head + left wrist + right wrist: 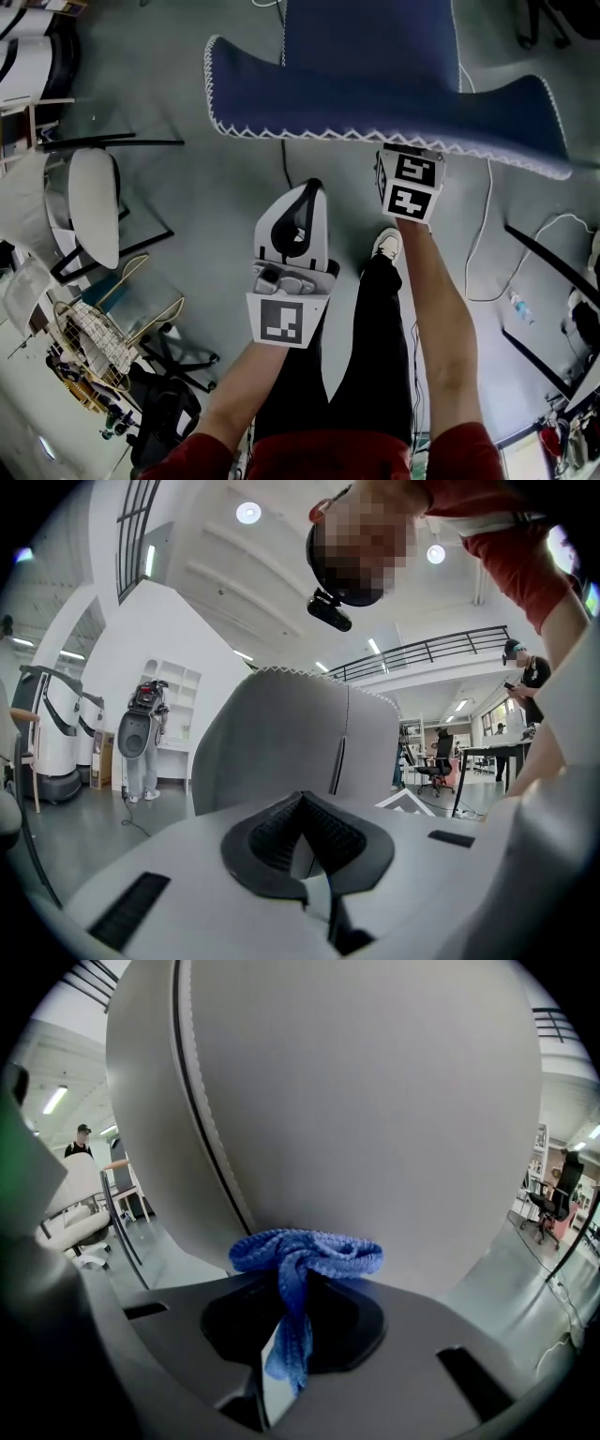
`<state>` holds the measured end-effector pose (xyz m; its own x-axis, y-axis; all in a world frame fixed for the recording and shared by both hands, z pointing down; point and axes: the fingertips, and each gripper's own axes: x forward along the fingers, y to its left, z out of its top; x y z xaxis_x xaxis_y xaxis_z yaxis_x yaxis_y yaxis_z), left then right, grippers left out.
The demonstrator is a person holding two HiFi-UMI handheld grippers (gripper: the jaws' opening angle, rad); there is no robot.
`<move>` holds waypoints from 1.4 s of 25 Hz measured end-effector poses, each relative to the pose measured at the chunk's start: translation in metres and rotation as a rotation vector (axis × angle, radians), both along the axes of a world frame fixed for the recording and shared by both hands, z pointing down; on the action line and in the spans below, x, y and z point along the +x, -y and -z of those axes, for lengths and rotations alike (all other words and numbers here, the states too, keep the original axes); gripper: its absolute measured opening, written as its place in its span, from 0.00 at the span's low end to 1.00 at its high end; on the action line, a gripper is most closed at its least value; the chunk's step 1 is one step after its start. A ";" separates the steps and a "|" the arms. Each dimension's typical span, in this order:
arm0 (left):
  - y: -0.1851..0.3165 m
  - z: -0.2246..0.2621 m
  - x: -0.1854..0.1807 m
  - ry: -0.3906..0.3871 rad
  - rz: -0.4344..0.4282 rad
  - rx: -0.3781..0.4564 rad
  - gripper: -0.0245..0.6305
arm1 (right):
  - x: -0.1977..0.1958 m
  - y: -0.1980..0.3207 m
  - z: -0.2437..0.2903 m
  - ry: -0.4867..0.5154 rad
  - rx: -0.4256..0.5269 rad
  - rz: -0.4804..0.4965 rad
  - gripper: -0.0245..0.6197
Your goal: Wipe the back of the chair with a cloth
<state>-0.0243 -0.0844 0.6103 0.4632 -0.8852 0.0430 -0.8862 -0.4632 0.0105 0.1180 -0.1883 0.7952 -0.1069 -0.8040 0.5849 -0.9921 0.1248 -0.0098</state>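
Observation:
The chair has blue upholstery with white zigzag stitching, and I see it from above in the head view. Its grey back shell fills the right gripper view. My right gripper is shut on a bunched blue cloth, which touches that shell. In the head view only this gripper's marker cube shows, tucked under the chair's top edge. My left gripper hangs a little short of the chair, shut with nothing in it. Its view shows the grey chair back straight ahead, apart from the closed jaws.
A white chair and a wire rack stand to the left. White cables trail over the grey floor, with a black frame and a bottle at right. My shoe is below the chair. A white machine stands far off.

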 end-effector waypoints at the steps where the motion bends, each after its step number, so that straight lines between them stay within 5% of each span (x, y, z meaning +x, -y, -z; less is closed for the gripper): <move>1: -0.001 0.006 0.001 -0.001 0.002 0.000 0.06 | 0.001 -0.004 0.010 0.003 0.002 -0.001 0.13; 21: -0.045 0.158 -0.011 0.041 0.022 0.037 0.06 | -0.013 -0.068 0.241 0.007 0.101 0.049 0.13; 35: -0.057 0.213 -0.046 0.083 -0.059 0.098 0.06 | -0.019 -0.083 0.274 -0.056 0.101 -0.006 0.13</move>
<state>-0.0704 -0.0275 0.3974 0.5132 -0.8583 -0.0023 -0.8532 -0.5098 -0.1100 0.0993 -0.1057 0.5216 -0.0717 -0.8597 0.5058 -0.9915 0.1166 0.0577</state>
